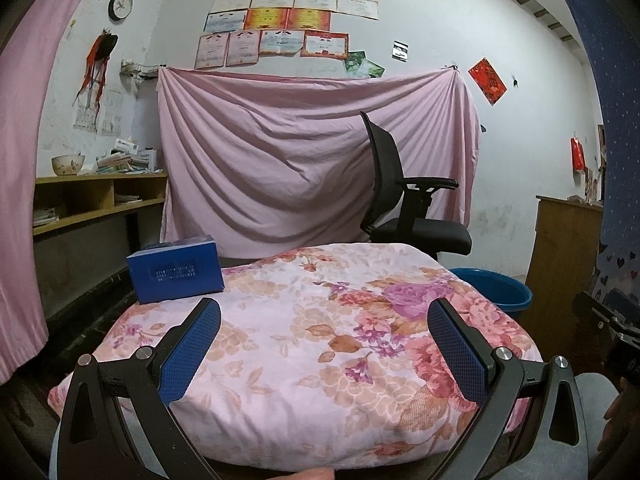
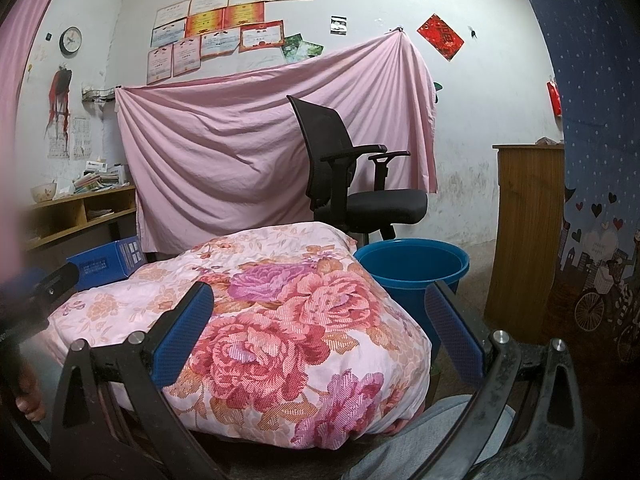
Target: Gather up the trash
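Note:
A blue cardboard box [image 1: 176, 271] lies at the far left corner of a floral pillow [image 1: 312, 344]; in the right wrist view the blue box [image 2: 106, 264] shows at the left, behind the pillow [image 2: 280, 320]. A blue plastic basin [image 2: 412, 266] stands on the floor right of the pillow, its rim [image 1: 508, 286] peeking out in the left wrist view. My left gripper [image 1: 324, 316] hovers open over the pillow's near part, empty, with the box ahead to its left. My right gripper [image 2: 320, 304] is open and empty above the pillow's right end, the basin just ahead.
A black office chair [image 1: 404, 204] stands behind the pillow before a hanging pink sheet [image 1: 300, 152]. Wooden shelves [image 1: 96, 200] with a bowl and books line the left wall. A wooden cabinet [image 2: 524, 232] stands right. A person's grey-clad knee [image 2: 432, 436] is at the bottom.

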A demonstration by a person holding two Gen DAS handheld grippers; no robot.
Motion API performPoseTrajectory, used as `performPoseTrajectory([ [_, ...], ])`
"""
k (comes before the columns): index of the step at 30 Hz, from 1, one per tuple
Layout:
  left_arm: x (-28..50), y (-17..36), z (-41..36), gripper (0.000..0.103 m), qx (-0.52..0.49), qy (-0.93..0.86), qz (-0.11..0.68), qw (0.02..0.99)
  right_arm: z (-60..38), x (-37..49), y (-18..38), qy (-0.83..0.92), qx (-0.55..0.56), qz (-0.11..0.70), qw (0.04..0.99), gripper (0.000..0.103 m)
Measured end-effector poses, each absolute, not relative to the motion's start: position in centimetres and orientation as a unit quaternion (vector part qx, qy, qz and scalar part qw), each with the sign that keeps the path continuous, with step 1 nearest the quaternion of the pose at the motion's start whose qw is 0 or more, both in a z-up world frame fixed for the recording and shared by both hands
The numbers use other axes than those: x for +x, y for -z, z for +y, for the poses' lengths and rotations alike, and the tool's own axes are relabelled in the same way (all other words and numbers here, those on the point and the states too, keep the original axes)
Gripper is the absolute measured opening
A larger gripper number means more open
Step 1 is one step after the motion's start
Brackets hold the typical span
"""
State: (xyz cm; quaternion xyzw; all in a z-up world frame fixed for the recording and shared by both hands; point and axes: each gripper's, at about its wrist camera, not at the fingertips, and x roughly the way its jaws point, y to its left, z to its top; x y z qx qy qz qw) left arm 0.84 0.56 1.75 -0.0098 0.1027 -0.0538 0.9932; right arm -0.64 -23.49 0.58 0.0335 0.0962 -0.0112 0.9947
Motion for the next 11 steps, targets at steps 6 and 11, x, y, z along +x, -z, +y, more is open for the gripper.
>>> performPoseTrajectory([
  [6, 1.0, -1.5, 0.4, 0.101, -0.004, 0.051, 0.104, 0.993, -22.9, -0.7, -0.4, 0.011, 0.035, 0.099, 0.994, 0.103],
  [11, 1.4, -1.3, 0.3, 0.101, -0.006, 0.047, 0.106, 0.993, -22.4, -0.9, -0.3, 0.011, 0.037, 0.100, 0.994, 0.103],
])
